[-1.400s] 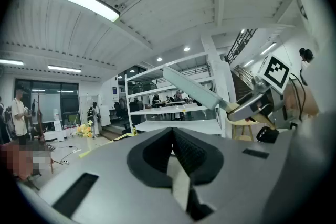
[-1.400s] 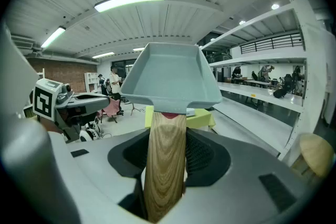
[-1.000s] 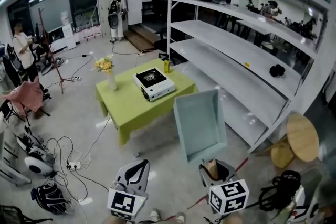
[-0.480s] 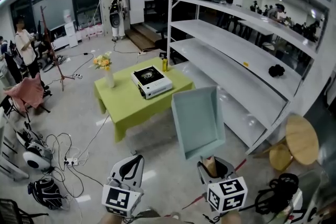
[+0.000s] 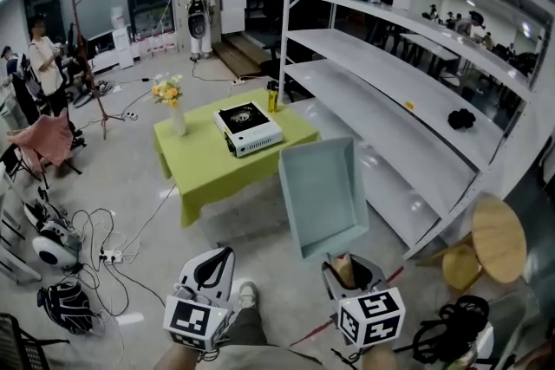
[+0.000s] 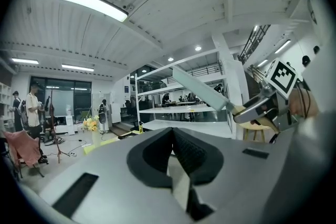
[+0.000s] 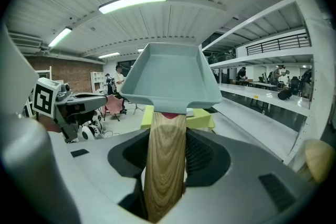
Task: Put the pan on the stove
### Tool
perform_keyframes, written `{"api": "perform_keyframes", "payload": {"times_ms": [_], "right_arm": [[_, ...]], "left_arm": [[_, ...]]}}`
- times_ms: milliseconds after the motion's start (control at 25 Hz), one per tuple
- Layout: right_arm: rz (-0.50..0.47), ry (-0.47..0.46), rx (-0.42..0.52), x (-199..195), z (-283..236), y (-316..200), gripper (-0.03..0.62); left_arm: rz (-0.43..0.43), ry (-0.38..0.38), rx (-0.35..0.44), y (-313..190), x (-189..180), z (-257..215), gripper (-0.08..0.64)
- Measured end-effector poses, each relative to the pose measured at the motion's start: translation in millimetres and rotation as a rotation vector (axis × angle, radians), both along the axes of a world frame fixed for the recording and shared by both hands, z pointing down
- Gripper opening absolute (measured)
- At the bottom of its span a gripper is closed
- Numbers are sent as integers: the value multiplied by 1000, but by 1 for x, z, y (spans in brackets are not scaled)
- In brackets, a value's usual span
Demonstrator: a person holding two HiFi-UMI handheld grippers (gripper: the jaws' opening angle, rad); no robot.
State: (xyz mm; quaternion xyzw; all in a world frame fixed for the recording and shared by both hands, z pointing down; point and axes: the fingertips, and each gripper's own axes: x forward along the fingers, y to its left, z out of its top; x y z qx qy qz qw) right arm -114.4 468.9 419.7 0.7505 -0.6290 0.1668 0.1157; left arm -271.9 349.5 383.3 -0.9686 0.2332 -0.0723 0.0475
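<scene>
The right gripper (image 7: 165, 157) had its jaws clamped on the wooden handle (image 7: 165, 165) of the pale teal pan (image 5: 323, 197), which stuck out ahead of the jaws, raised in the air. Well beyond the jaws and a little to their left, the stove (image 5: 248, 126) sat on the green bench (image 5: 208, 173), apart from the pan. The left gripper (image 6: 173, 150) had its jaws together, with nothing between them.

The right gripper (image 5: 351, 271) clamps its jaws on the pan handle (image 7: 165, 149), which sticks out ahead of them. The left gripper (image 5: 215, 266), level beside it, has its jaws together, empty.
</scene>
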Motion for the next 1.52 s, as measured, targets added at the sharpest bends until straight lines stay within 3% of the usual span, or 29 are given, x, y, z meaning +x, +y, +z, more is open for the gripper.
{"api": "perform_keyframes", "payload": {"times_ms": [560,1200,1520], "right_arm": [[-4,-33,-53,74,31,-112,175],[-46,-69,-145,159,34,-354,175],[-59,-80,-162,186,38,-462,175]], "left_arm": [[6,-34,1,-116,80,23,6],[5,-127,-54,-353,170,28,6],[3,-117,-52,-449,201,24,6]]}}
